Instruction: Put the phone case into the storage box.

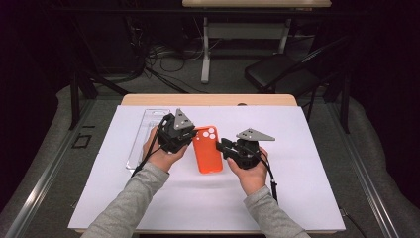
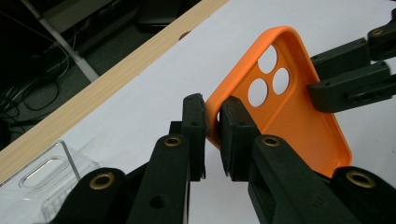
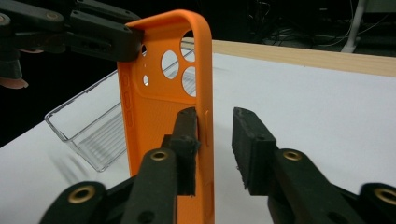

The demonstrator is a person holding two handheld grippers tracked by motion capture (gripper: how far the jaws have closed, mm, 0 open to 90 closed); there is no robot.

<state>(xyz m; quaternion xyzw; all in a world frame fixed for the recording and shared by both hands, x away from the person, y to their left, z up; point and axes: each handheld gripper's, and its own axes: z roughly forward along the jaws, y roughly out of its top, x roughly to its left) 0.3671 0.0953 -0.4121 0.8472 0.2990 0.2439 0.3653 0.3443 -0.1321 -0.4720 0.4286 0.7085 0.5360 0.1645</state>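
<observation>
Partly hidden: orange case (image 1: 207,148) (behind jaws).

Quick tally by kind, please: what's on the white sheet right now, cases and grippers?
Orange silicone phone case with camera cut-outs: 1
Clear hard plastic phone case: 1
Black two-jaw grippers: 2, left gripper, right gripper
Total: 4

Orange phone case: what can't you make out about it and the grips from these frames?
- High view: the left gripper covers the orange phone case edge it holds; the contact is hidden.
- Left gripper view: the case's lower end is hidden behind the gripper's own jaws.
- Right gripper view: the right gripper straddles the case's side wall, jaws apart; contact unclear.
- Clear plastic tray: partly hidden by the left hand; contents too faint to tell.
</observation>
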